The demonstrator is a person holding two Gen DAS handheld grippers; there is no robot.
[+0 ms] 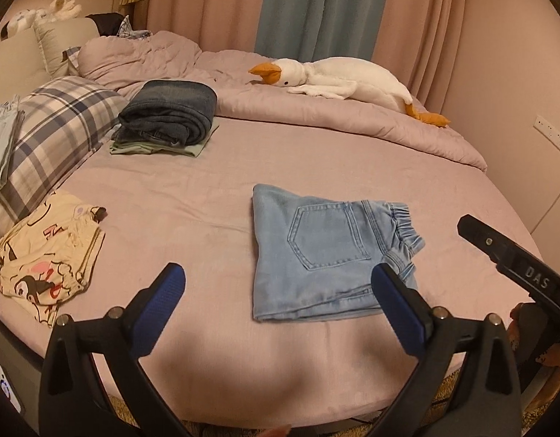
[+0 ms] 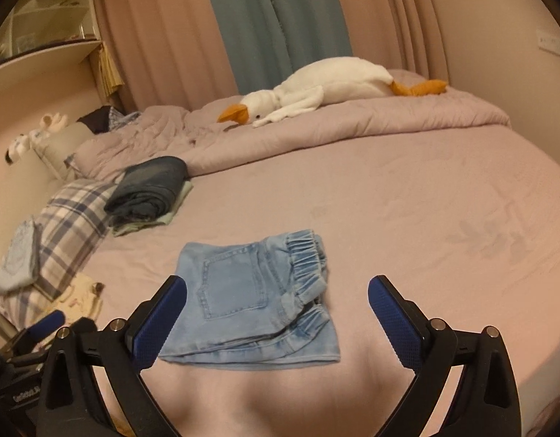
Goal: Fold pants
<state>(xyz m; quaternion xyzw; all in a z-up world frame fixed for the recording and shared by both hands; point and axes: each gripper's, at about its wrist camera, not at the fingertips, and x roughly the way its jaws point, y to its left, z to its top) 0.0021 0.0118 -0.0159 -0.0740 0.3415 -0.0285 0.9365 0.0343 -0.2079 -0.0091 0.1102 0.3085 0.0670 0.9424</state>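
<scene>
Nearest the lens, the left gripper (image 1: 278,282) is seen with its blue-padded jaws spread wide and nothing between them, held above the pink bedsheet (image 1: 207,204). At nine o'clock in the left wrist view a crumpled cream cartoon-print garment (image 1: 47,262) is left unfolded beside a plaid blue-and-white pillow (image 1: 58,127). At eleven o'clock a stack of folded dark denim and pale green clothes (image 1: 167,120) is set on the sheet. Just right of centre the light blue denim pants with an elastic waistband (image 1: 327,255) are laid flat as a compact folded rectangle, back pocket uppermost, touched by neither claw. At one o'clock a white plush goose with an orange beak (image 1: 338,78) is stretched on the rumpled pink quilt (image 1: 353,120). At three o'clock the right gripper (image 2: 278,296) is likewise spread apart and empty, over the near edge of the pants. The folding of this pair is judged finished; moving it to the stack, and the cream garment, may be what is left.
</scene>
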